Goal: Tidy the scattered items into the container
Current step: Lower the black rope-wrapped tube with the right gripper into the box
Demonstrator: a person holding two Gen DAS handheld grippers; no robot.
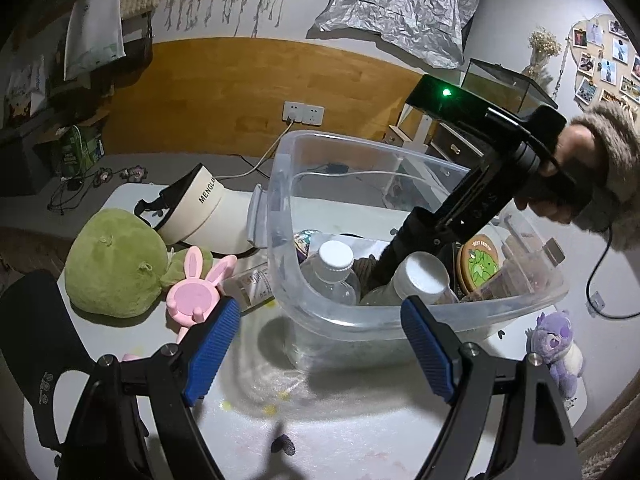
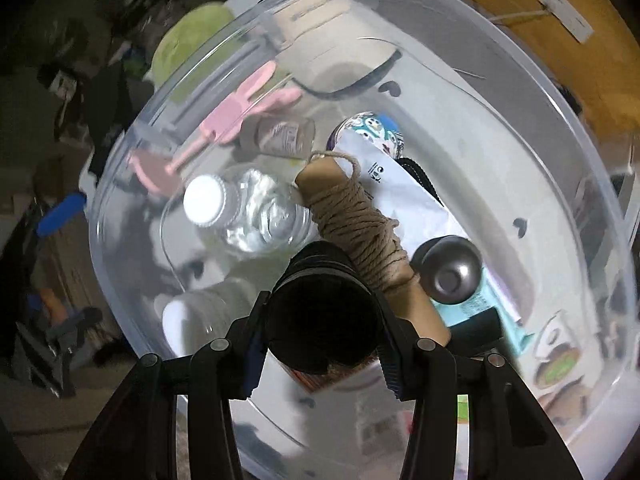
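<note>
A clear plastic bin (image 1: pixel 320 312) stands on the white table (image 1: pixel 340 440). It holds water bottles (image 1: pixel 334 274), a twine spool (image 2: pixel 360 216) and other small items. My right gripper (image 2: pixel 320 320) reaches down into the bin (image 2: pixel 580 140) and is shut on a black cylinder (image 2: pixel 324 320); it also shows in the left wrist view (image 1: pixel 396 256). My left gripper (image 1: pixel 320 344) is open and empty, just in front of the bin. A green plush (image 1: pixel 116 264), a pink bunny stand (image 1: pixel 196 292), a small bottle (image 1: pixel 252 284), a white cup (image 1: pixel 208 212) and a purple plush (image 1: pixel 556 348) lie outside.
A wooden panel with a wall socket (image 1: pixel 303 113) and cable runs behind the table. A glass tank (image 1: pixel 504 84) stands on furniture at the back right. Dark clutter fills the far left floor.
</note>
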